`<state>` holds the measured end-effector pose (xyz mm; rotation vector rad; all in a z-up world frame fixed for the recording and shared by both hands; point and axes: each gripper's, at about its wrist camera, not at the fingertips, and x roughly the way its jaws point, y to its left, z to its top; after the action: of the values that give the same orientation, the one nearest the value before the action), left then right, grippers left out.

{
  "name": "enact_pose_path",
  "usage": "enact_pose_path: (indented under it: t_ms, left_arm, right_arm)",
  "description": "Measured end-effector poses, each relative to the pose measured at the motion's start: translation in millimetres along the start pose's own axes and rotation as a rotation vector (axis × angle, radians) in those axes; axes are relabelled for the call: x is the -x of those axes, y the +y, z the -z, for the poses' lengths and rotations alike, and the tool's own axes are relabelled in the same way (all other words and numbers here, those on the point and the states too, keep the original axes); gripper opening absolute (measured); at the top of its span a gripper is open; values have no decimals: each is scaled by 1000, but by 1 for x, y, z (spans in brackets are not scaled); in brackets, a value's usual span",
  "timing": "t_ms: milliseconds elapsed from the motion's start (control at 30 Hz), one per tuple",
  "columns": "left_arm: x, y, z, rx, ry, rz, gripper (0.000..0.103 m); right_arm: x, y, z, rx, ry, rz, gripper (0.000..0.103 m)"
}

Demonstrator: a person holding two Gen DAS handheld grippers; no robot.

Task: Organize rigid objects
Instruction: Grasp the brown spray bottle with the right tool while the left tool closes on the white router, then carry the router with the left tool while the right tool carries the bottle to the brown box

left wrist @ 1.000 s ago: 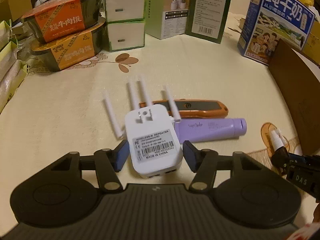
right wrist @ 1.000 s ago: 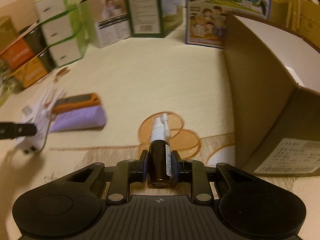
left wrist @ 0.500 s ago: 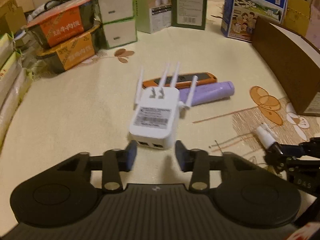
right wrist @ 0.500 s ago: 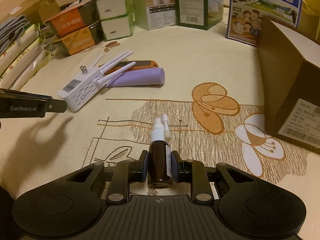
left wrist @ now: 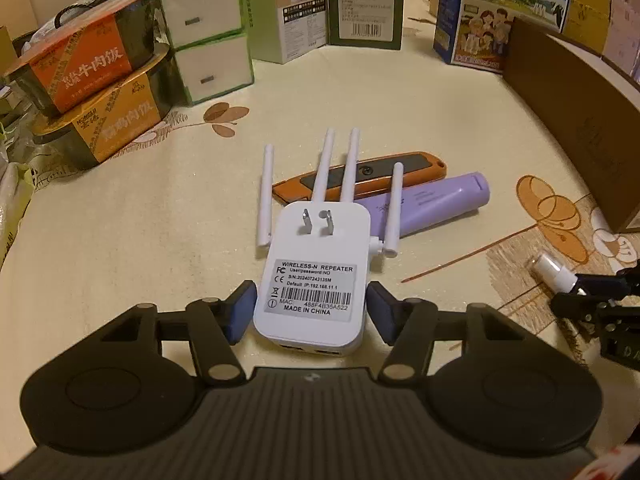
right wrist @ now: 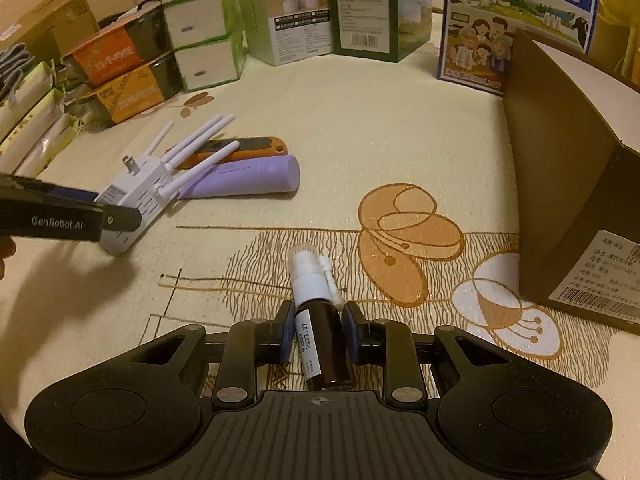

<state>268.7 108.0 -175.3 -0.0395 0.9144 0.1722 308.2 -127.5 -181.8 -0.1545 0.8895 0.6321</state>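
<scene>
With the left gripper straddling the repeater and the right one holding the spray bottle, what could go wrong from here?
1. The left gripper is opening, its pads beside the wireless repeater but apparently not pressing, so closing off-centre could push it away.
2. Lifting may drag its antennas across the purple tube and orange utility knife.
3. The spray bottle sits tilted in the right gripper; it might twist.

Work surface and surroundings, warm dim light

My view takes in a table under a cream cloth (right wrist: 360,128) printed with brown leaf and cup motifs (right wrist: 404,236). Along the far edge stand stacked white-and-green boxes (left wrist: 204,28), two stacked orange meal tubs (left wrist: 92,92), green cartons (right wrist: 360,8) and a blue milk carton (right wrist: 516,20). A brown cardboard box (right wrist: 568,184) stands at right. Lighting is yellowish, shadows soft.
</scene>
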Motion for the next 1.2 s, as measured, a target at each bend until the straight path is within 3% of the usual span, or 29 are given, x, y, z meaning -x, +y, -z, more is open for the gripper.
enact_pose_path:
  t_ms: [267,400,733,1200]
  left_arm:
    - [34,-13,29,45,79,-19,55]
    - [50,-22,45,9,86,-20,52]
    - [27,-25,26,-20,85,-19,53]
    - [24,-27,29,-7,64,-35,52]
  right_arm:
    - [14,7,15,8,7,-31,23]
    - [21,13,25,15,4,-30,23]
    - [15,13,19,-1,11,-21,23]
    - [11,18,19,27,16,-4,22]
